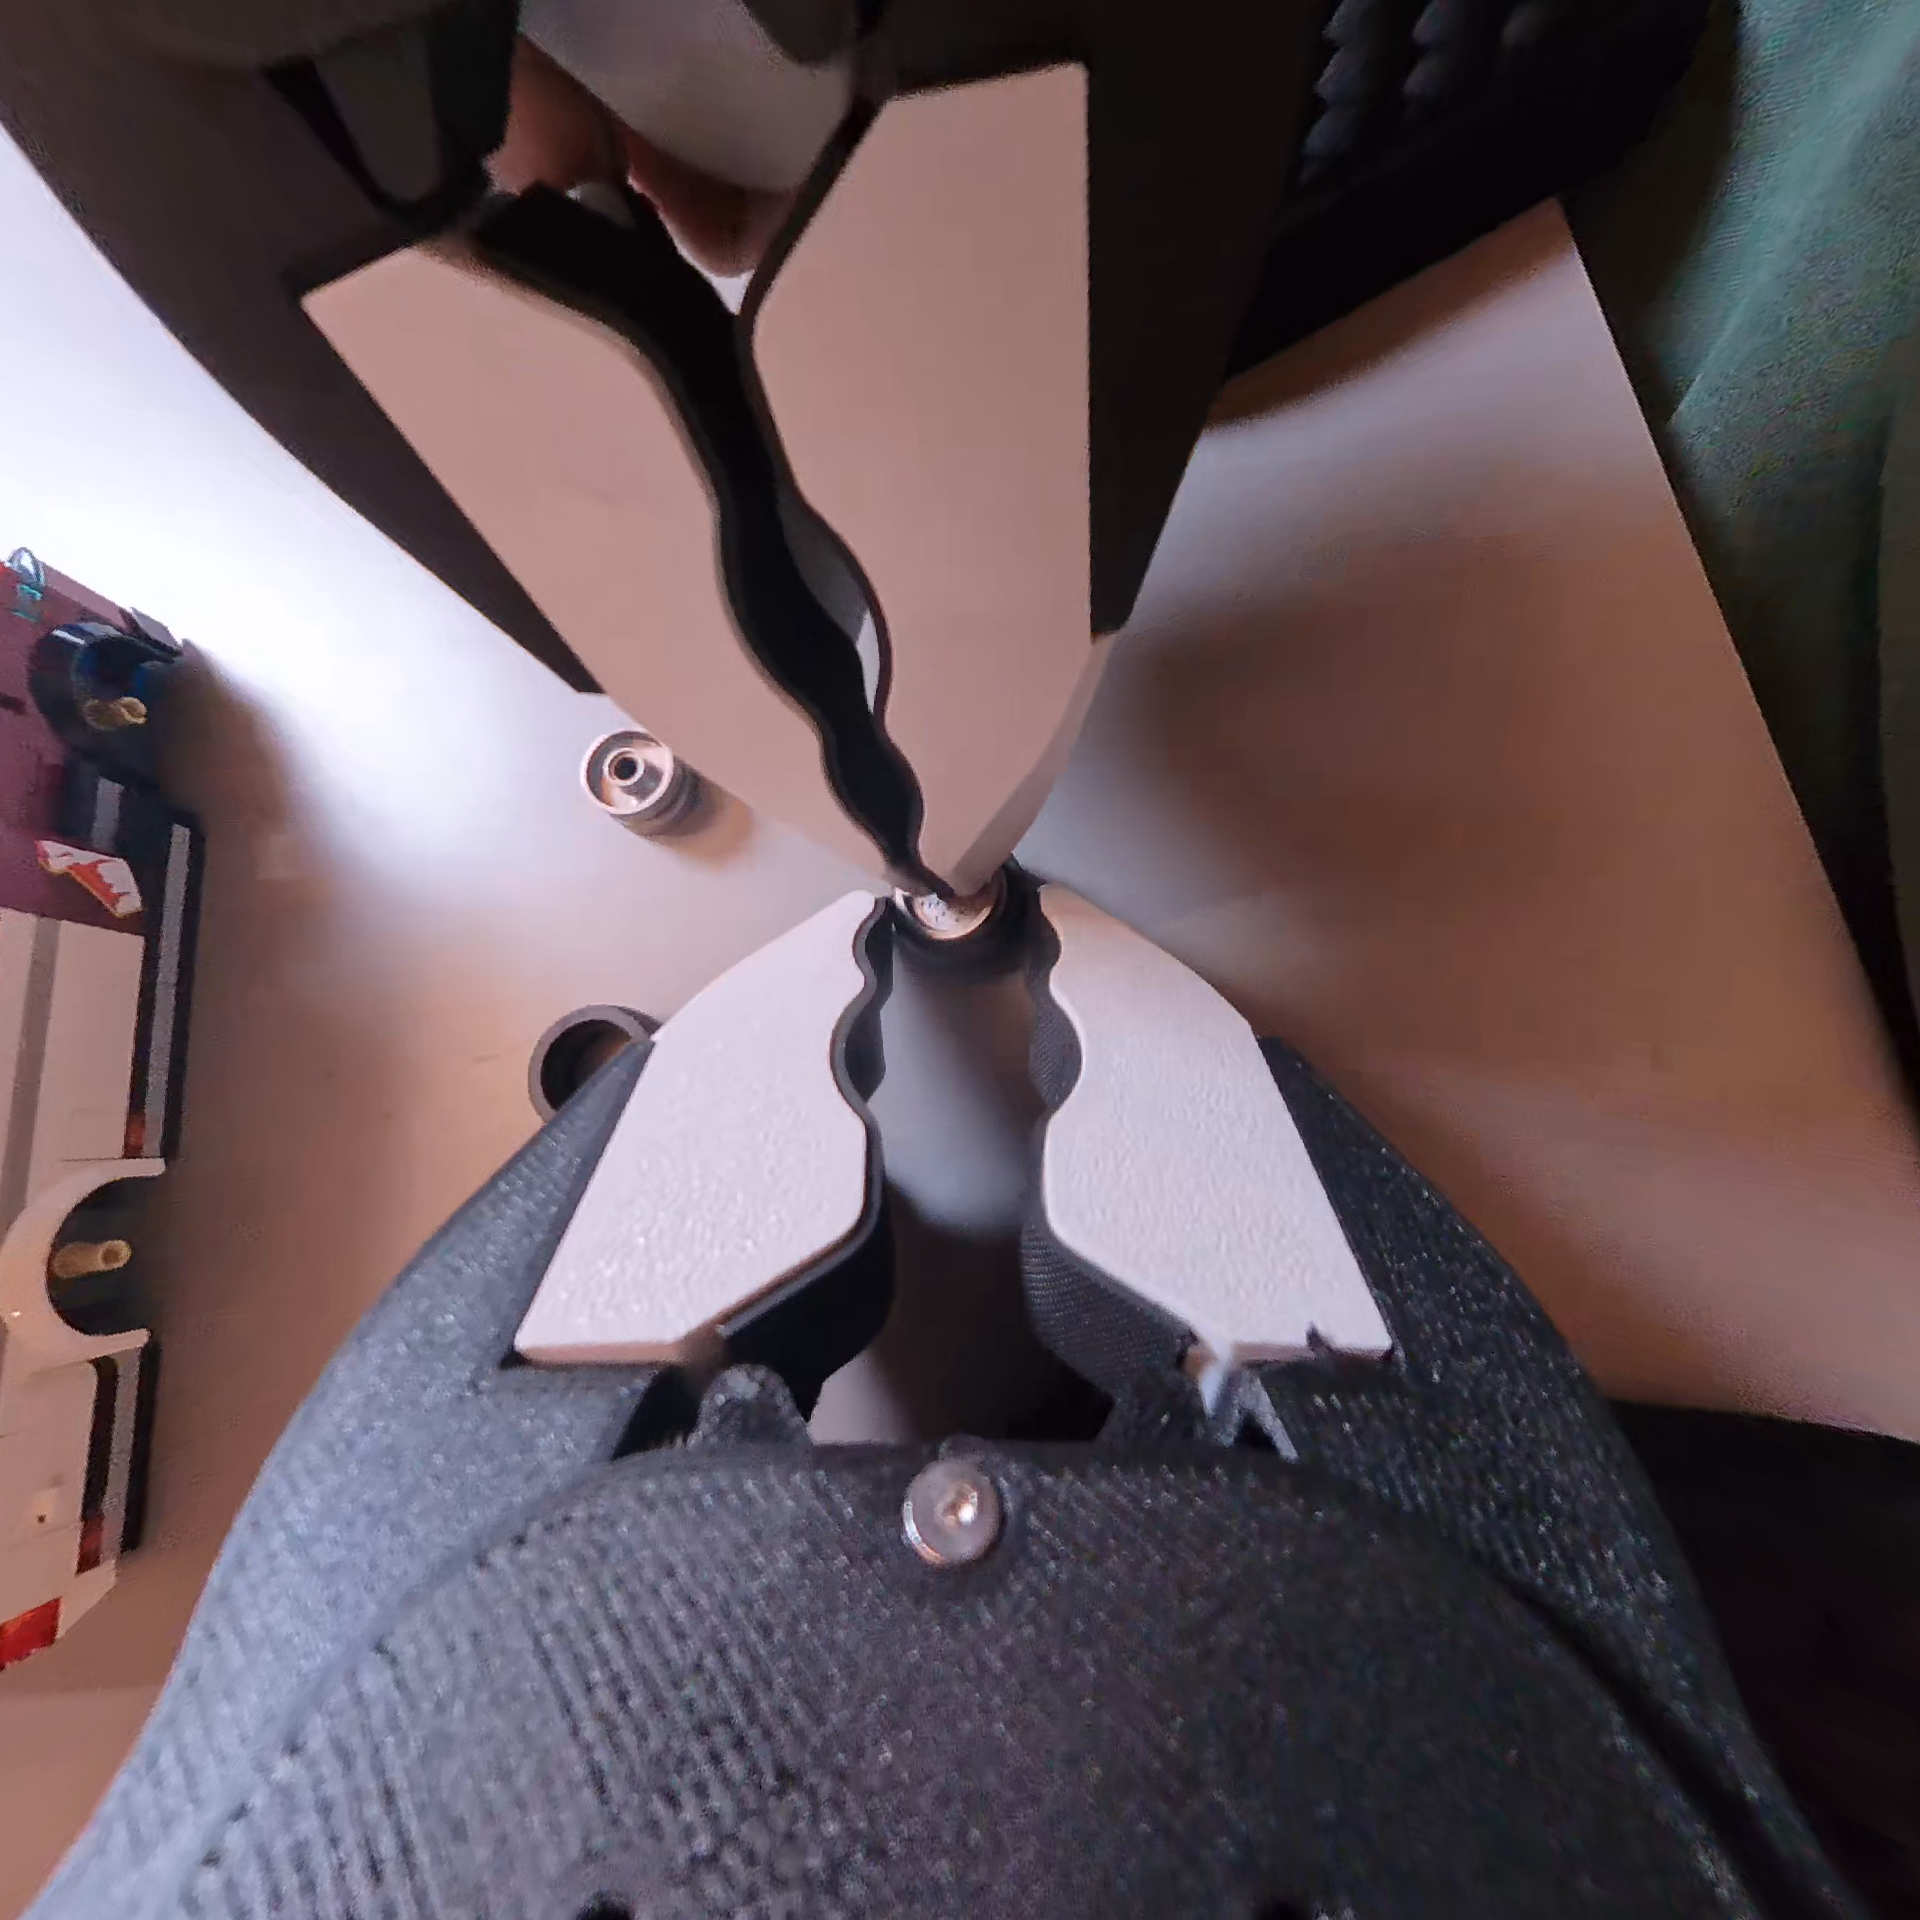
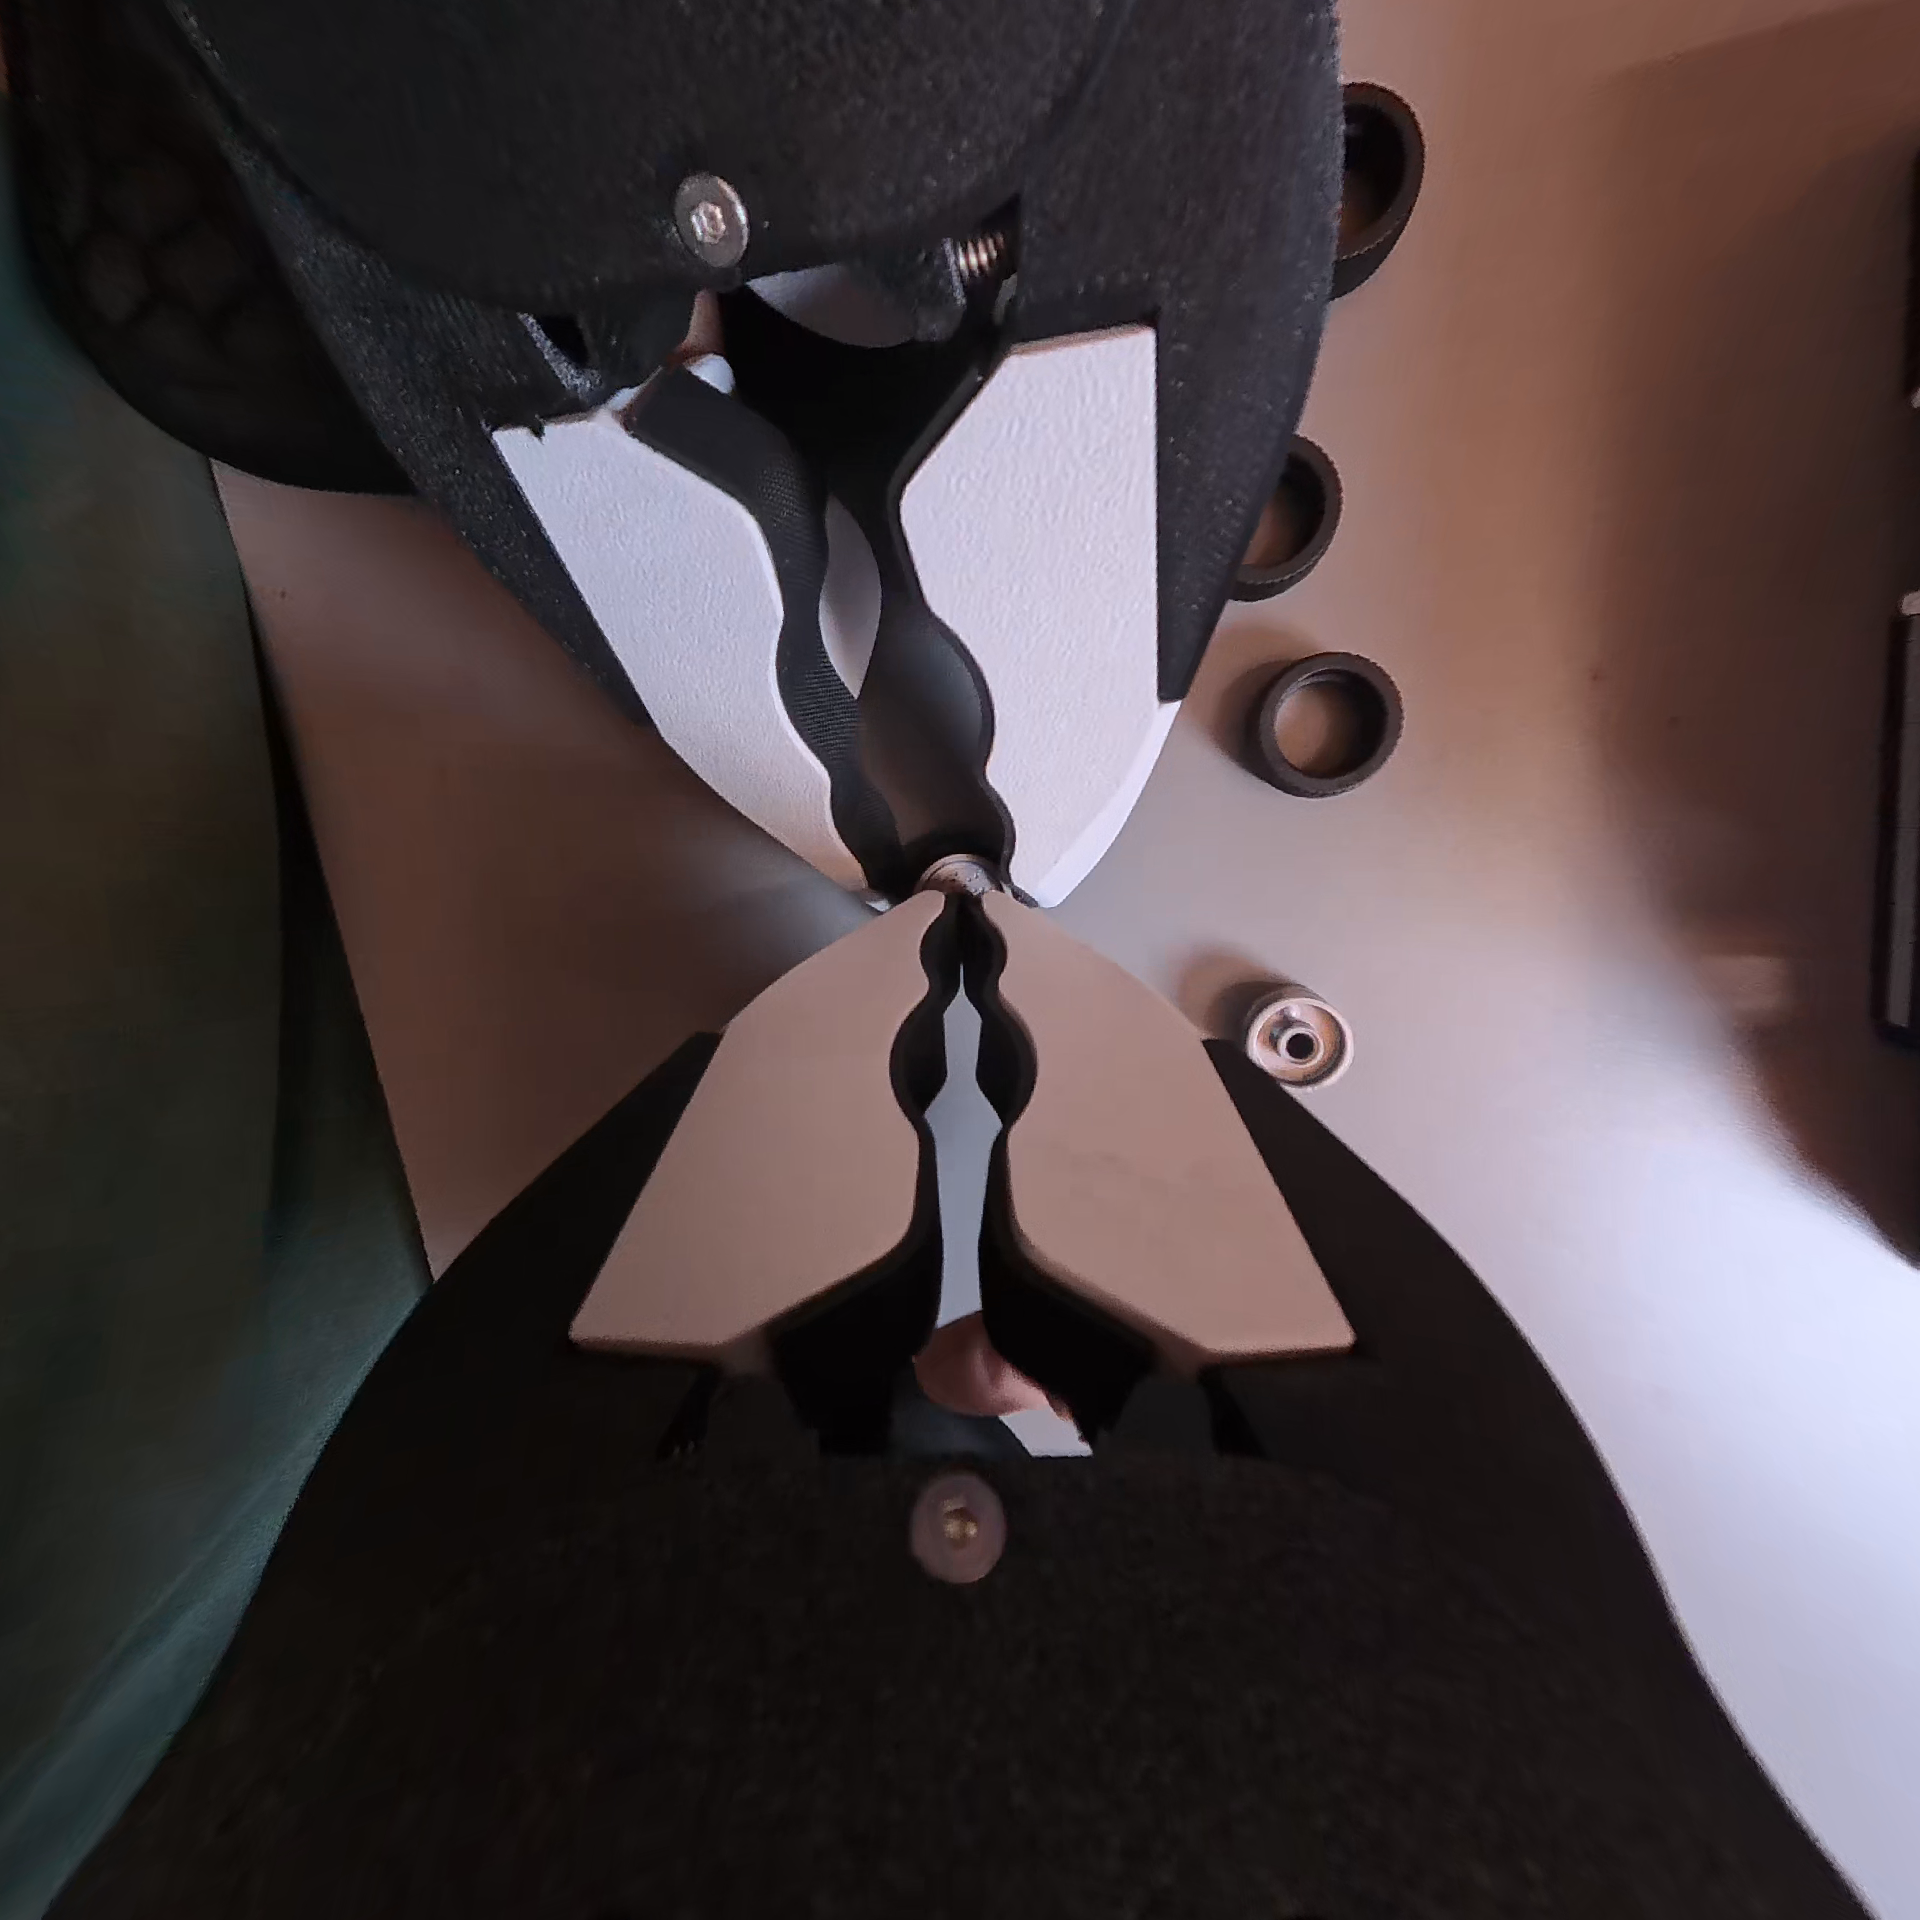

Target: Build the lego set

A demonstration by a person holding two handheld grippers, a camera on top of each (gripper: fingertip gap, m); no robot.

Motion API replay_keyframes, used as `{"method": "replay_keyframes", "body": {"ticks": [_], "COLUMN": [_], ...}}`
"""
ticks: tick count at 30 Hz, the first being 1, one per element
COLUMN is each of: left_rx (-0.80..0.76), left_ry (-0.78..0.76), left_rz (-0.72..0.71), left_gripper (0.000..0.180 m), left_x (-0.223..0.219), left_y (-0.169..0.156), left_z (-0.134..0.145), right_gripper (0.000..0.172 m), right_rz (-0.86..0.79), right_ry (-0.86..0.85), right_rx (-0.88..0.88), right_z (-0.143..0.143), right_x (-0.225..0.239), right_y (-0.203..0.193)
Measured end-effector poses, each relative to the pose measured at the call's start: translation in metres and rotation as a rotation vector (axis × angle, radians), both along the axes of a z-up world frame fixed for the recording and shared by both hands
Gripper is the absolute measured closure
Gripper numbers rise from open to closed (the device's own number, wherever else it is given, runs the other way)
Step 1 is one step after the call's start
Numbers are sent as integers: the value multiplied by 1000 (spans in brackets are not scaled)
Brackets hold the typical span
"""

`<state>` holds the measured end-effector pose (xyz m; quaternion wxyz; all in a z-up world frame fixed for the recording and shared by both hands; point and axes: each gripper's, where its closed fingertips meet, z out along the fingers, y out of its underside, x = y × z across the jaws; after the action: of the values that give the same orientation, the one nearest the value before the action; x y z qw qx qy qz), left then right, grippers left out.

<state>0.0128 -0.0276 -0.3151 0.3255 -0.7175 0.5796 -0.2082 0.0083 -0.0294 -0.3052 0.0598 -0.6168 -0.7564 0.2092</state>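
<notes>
The left claw (image 1: 951,925) is narrowly parted and clamps a small round part (image 1: 948,920): a silver disc seated in a dark ring, gripped on both sides by the black wavy pads near the tips. The part hangs just above the pale table (image 1: 1403,831), roughly in the middle of the left wrist view.

The right claw (image 2: 958,906) comes in from the opposite side, tip to tip with the left one. Its fingers are closed together with only slits of light showing between the wavy pads further back, and its tips rest against the silver face of the part (image 2: 961,871). Whether anything thin is pinched at those tips I cannot tell.

A silver pulley (image 1: 639,798) stands on the table a little to the side of the meeting point (in the right wrist view it sits at (image 2: 1299,1034)). A dark ring (image 1: 582,1055) lies near the left claw's finger, partly hidden by it. The right wrist view shows three such rings in a row: one in the open (image 2: 1330,738), and two more (image 2: 1288,530) (image 2: 1377,177) partly behind the left claw's body.

At the table's edge in the left wrist view lies a board (image 1: 73,935) of maroon and white blocks carrying brass pins. Dark green cloth (image 2: 125,935) fills the side of the frame beyond the table.
</notes>
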Motion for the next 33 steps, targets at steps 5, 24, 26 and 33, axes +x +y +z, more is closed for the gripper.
{"method": "replay_keyframes", "body": {"ticks": [5,24,26,33], "left_rx": [-2,39,57,-34], "left_ry": [-8,-10,-12,-39], "left_rz": [-3,-33,-33,-8], "left_gripper": [155,154,154,154], "left_x": [0,0,0,-1], "left_y": [0,-3,-3,-1], "left_z": [0,1,2,4], "right_gripper": [171,172,172,151], "right_rz": [-1,32,42,73], "right_ry": [9,17,4,194], "right_rx": [0,21,28,-81], "right_z": [-1,-3,-3,25], "right_x": [0,-2,-2,-4], "right_y": [-1,-5,-5,-6]}}
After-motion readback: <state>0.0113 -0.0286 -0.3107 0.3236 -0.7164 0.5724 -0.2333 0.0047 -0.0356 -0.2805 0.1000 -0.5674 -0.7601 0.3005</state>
